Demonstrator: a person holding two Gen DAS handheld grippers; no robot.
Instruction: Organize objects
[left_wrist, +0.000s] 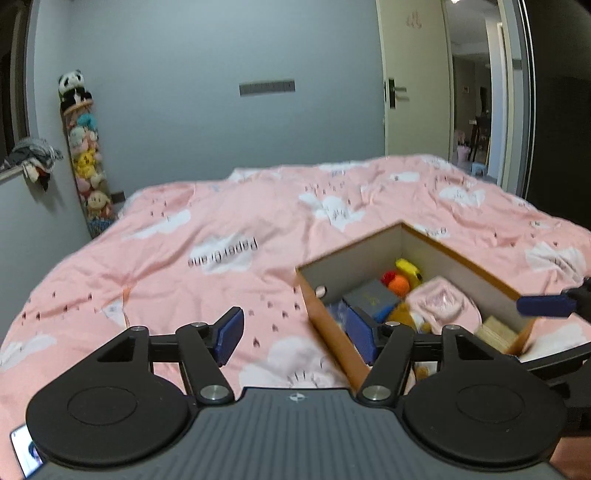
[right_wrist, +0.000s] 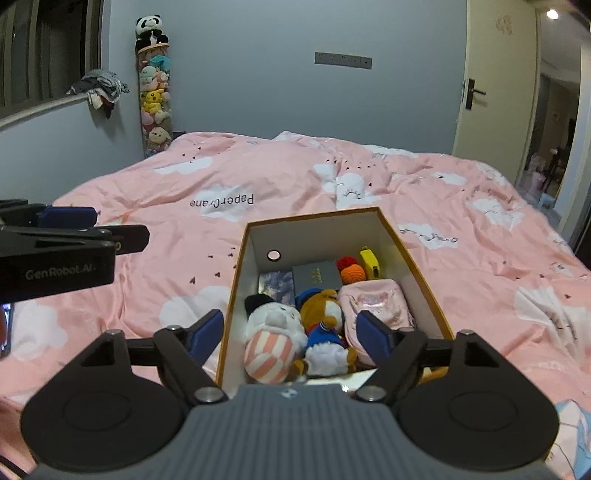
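Left wrist view: left gripper (left_wrist: 295, 334) wide open, empty, over the pink cloud-print duvet (left_wrist: 184, 258); orange-rimmed cardboard box (left_wrist: 369, 254) just right of it, toys packed inside, likely sorted.

Right wrist view: right gripper (right_wrist: 291, 338) spread wide, holding nothing, straddling the box's near left wall; white striped plush (right_wrist: 273, 332) between its fingers, untouched.
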